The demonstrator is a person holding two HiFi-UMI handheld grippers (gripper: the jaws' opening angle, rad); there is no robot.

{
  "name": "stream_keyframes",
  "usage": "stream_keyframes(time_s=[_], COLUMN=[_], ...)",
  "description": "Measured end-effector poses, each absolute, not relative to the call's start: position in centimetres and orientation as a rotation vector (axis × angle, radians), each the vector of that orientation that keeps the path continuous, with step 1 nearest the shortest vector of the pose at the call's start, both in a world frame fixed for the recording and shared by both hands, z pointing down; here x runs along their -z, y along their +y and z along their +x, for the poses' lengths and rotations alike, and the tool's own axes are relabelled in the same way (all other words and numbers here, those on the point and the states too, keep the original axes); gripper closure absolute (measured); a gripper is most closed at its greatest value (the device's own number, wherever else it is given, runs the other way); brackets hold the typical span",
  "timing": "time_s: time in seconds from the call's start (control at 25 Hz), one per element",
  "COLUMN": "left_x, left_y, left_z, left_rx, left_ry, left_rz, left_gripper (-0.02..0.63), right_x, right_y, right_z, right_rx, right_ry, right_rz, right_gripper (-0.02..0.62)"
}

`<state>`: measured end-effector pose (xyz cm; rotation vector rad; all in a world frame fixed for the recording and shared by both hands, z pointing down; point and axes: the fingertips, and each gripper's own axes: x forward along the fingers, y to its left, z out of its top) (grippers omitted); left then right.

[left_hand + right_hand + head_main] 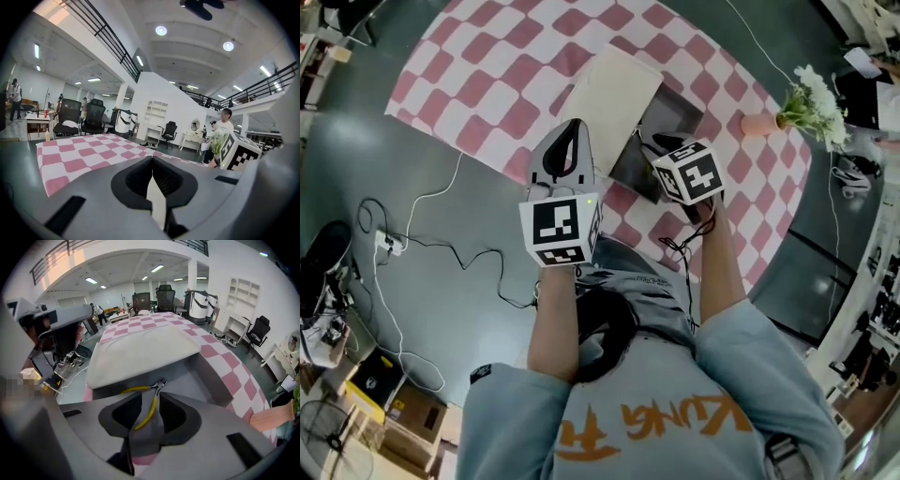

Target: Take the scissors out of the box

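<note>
Two tools reach out ahead of me on bare forearms (722, 272), which are stretched toward 12 o'clock from the short sleeves of my grey-blue shirt (712, 375). Orange letters across the shirt read "KUNG", as far as I can make out.

The left tool (152, 161) is smooth grey plastic with black, ribbed-looking pads. Its jaws meet at the tips with nothing in them. I hold it about level, looking across the tabletop (487, 103), which is covered in a pink-and-white checked cloth (84, 157).

The right tool (150, 393) tips down into the box (213, 373), its jaws apart by a narrow gap. The scissors (151, 404) lie on the box's flat grey floor, with thin yellow handles spread in a V and short dark metal blades at the pivot. One handle runs toward 9 o'clock. The other runs toward 6 o'clock, straight into the gap between my right jaws, and I cannot tell whether a pad touches it.

The box is a shallow, dark grey rectangle. Its lid (140, 352) is cream and slightly puffed, and lies open at the box's 11 o'clock side in the head view.

Each tool carries a white cube (561, 228) printed with black square markers. At 2 o'clock on the cloth stands a pink vase (759, 124) of white flowers (811, 103). Thin white cables (422, 244) trail over the dark floor (356, 159) at 9 o'clock.
</note>
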<state>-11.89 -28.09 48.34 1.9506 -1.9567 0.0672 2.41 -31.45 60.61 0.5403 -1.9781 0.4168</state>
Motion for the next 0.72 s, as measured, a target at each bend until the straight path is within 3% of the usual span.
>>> stream_keyframes(time_s=[0.72], left_x=[-49.7], left_y=[-27.3], left_z=[-14.6], left_rx=[-0.037], left_ry=[-1.974], left_rz=[1.884], left_gripper=[0.586], right_x=[-64.1], right_y=[-31.4], right_z=[2.1], right_rx=[-0.386], right_ry=[-1.716], right_rz=[0.434], right_gripper=[0.482])
